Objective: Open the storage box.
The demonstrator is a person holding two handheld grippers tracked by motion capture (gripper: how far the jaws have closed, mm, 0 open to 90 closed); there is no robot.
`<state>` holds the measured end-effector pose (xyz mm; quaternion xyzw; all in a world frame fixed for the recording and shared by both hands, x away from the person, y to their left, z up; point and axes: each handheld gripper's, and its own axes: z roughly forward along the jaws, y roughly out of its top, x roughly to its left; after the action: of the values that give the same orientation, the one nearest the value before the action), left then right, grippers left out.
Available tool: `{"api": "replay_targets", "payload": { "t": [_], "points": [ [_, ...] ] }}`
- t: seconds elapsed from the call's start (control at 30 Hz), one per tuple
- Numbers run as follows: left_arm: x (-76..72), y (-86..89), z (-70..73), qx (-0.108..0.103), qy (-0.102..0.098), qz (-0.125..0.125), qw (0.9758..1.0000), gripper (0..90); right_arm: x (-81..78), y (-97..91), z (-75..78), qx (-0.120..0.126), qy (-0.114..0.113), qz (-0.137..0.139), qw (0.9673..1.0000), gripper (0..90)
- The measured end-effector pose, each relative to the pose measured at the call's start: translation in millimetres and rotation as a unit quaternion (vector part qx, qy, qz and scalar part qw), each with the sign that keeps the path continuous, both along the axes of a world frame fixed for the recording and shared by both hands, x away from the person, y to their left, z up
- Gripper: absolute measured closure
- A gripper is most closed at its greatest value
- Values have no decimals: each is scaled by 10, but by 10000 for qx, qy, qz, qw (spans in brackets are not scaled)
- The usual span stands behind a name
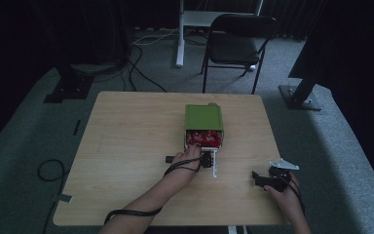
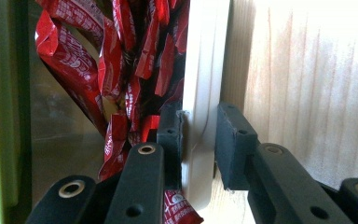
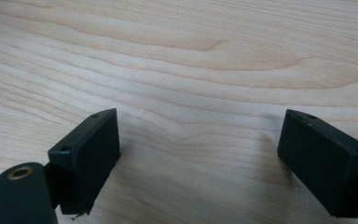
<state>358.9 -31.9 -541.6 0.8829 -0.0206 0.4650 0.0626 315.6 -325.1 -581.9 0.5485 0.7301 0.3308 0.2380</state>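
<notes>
Left tongs (image 2: 199,140) astride half-hidden flap (image 2: 204,93)

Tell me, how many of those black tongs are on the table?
2. The left tongs sit mid-table at the green box, clamped on its white flap beside the red packets. The right tongs rest open near the table's right edge.
</notes>
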Motion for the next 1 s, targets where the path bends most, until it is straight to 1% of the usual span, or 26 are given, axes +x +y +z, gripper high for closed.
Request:
{"api": "replay_targets", "payload": {
  "t": [0.17,0.27,0.43,0.53,0.57,0.73,0.87,0.9,1.0],
  "points": [
    [-57,-14,15,38,68,-7,10000,749,0,0,0,0,0,0,10000,121],
    [-78,-6,17,40,74,-32,10000,750,0,-1,0,-1,-2,1,10000,121],
    [-146,4,13,-2,71,-69,10000,749,0,0,0,-3,-2,1,10000,121],
    [-160,7,15,2,75,-47,10000,748,0,0,0,-3,-2,1,10000,121],
    [-181,6,15,-40,107,-61,9999,748,0,0,0,-1,1,-1,10000,122],
    [-241,-1,21,3,151,-76,9999,750,0,0,0,0,0,-1,10000,121],
    [-287,9,25,-37,181,-87,9998,750,0,0,0,-2,0,-1,10000,121],
    [-319,8,20,-57,174,-101,9998,750,0,0,0,-2,0,-1,10000,122],
    [-357,5,20,-56,181,-97,9998,750,0,0,0,-4,-4,2,10000,122]
  ]
}}
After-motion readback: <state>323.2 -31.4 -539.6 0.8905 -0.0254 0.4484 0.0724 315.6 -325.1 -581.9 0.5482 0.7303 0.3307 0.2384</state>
